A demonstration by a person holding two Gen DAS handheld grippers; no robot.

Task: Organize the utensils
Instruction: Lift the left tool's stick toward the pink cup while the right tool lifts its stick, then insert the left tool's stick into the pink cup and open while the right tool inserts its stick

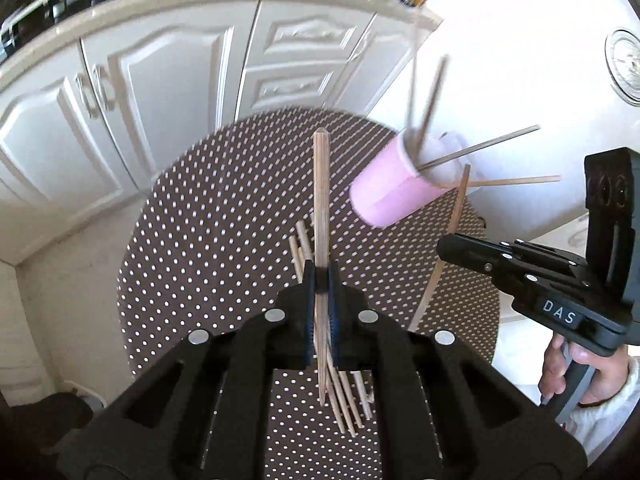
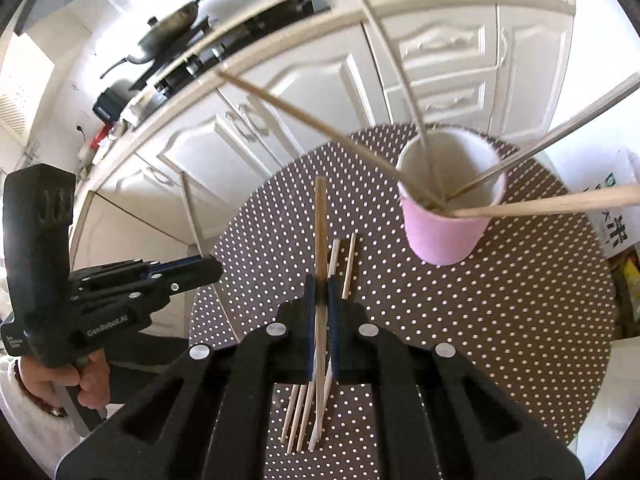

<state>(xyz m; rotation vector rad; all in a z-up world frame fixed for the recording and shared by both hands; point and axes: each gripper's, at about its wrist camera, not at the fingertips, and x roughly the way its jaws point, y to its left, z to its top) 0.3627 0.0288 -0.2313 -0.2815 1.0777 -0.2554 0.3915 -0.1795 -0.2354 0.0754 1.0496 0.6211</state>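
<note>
My round polka-dot desk (image 2: 500,340) carries the pink cup (image 2: 444,232), which already holds several chopsticks (image 2: 304,118) leaning out over its rim. A loose bundle of chopsticks (image 2: 304,416) lies flat on the desk just short of the cup, so I judge the sorting roughly half done. My left tongs (image 1: 321,280) pinch one wooden chopstick (image 1: 321,184); my right tongs (image 2: 321,288) are closed on another chopstick (image 2: 320,224).

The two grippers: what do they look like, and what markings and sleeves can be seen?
Both are black plastic with blue finger pads and round silver studs. The right gripper carries a white "DAS" label; the left gripper reads "GenRobot.AI". The right hand has a white sleeve; the left hand wears a dark bead bracelet.
</note>
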